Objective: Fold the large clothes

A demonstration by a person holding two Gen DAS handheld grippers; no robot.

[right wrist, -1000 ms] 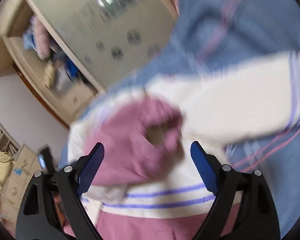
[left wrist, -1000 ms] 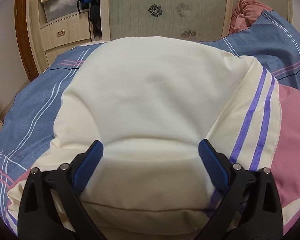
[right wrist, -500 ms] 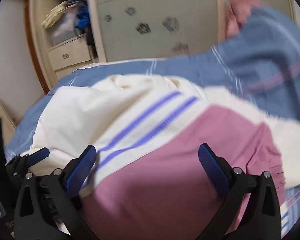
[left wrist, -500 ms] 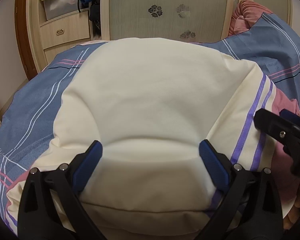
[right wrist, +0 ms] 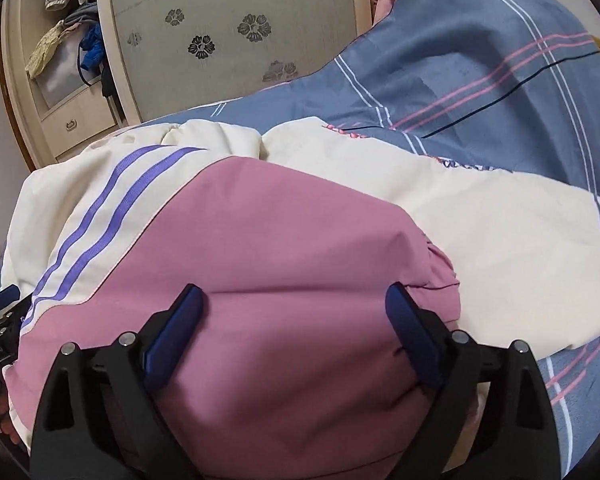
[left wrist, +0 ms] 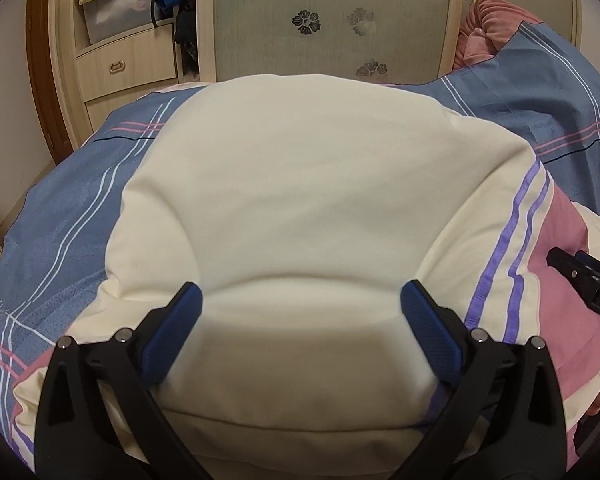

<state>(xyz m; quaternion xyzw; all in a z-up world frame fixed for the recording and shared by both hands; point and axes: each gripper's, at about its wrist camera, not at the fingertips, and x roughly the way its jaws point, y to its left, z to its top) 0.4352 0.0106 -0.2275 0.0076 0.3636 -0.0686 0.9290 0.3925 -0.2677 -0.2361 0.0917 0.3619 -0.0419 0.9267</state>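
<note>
A large cream jacket (left wrist: 300, 200) with purple stripes (left wrist: 512, 248) and pink panels lies on the bed. My left gripper (left wrist: 300, 308) is open, its blue pads spread over the cream back panel near the hem. My right gripper (right wrist: 294, 312) is open over a pink panel (right wrist: 260, 240) of the same jacket; a cream sleeve (right wrist: 500, 232) stretches to the right. The right gripper also shows at the right edge of the left wrist view (left wrist: 592, 292), and the left gripper at the left edge of the right wrist view (right wrist: 0, 320).
The bed has a blue cover with white and pink stripes (left wrist: 68, 208). A wardrobe with a floral panel door (left wrist: 324, 20) and drawers (left wrist: 124, 68) stands behind. A pink pillow (left wrist: 488, 24) lies at the back right.
My right gripper swung down and to the right, settling over the pink panel beside the left gripper. The left gripper stayed in place.
</note>
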